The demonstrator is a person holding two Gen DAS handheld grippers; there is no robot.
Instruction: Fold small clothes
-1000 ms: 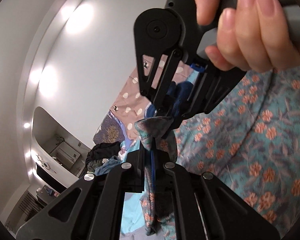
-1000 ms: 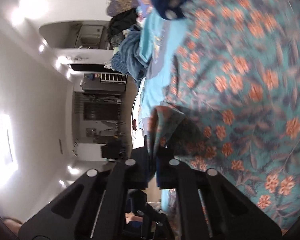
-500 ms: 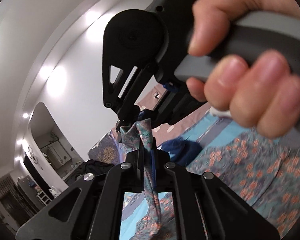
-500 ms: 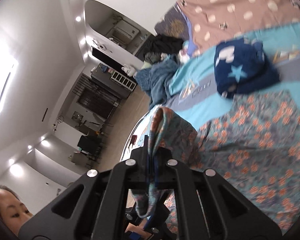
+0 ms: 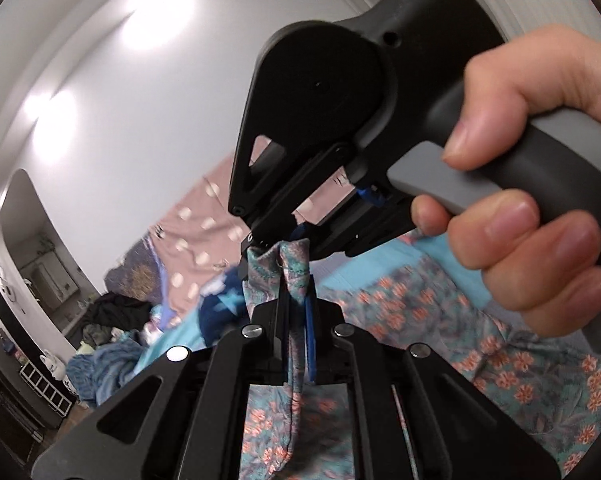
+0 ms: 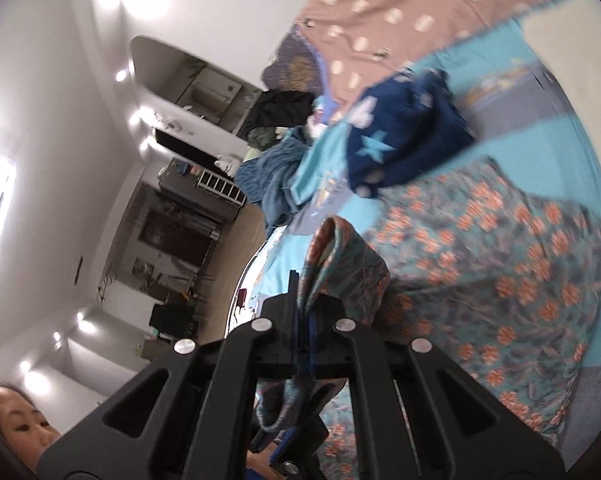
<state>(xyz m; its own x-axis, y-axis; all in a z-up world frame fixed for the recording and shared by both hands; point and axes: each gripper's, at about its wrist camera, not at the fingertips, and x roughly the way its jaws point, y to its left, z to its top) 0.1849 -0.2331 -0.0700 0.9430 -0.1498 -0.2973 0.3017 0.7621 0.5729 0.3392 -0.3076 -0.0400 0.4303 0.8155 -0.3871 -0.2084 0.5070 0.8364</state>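
Note:
A teal garment with orange flowers (image 6: 508, 280) is spread over the bed, and both grippers pinch its edge. In the left wrist view my left gripper (image 5: 296, 300) is shut on a fold of the floral garment (image 5: 292, 264), whose cloth hangs down between the fingers. Directly ahead and very close, my right gripper (image 5: 276, 244) clamps the same fold, with a hand (image 5: 532, 216) squeezing its handle. In the right wrist view my right gripper (image 6: 304, 296) is shut on a raised loop of the cloth (image 6: 328, 248).
A dark blue garment with pale stars (image 6: 400, 140) lies on the turquoise bed sheet (image 6: 540, 128) behind the floral one. A pink dotted cover (image 6: 400, 8) and a heap of dark and blue clothes (image 6: 276, 136) sit farther back. A person's face shows at the lower left corner.
Both grippers have risen with the floral cloth still pinched and have come close together. The views have rolled, so more wall and room shows. The right gripper's handle now fills the left view.

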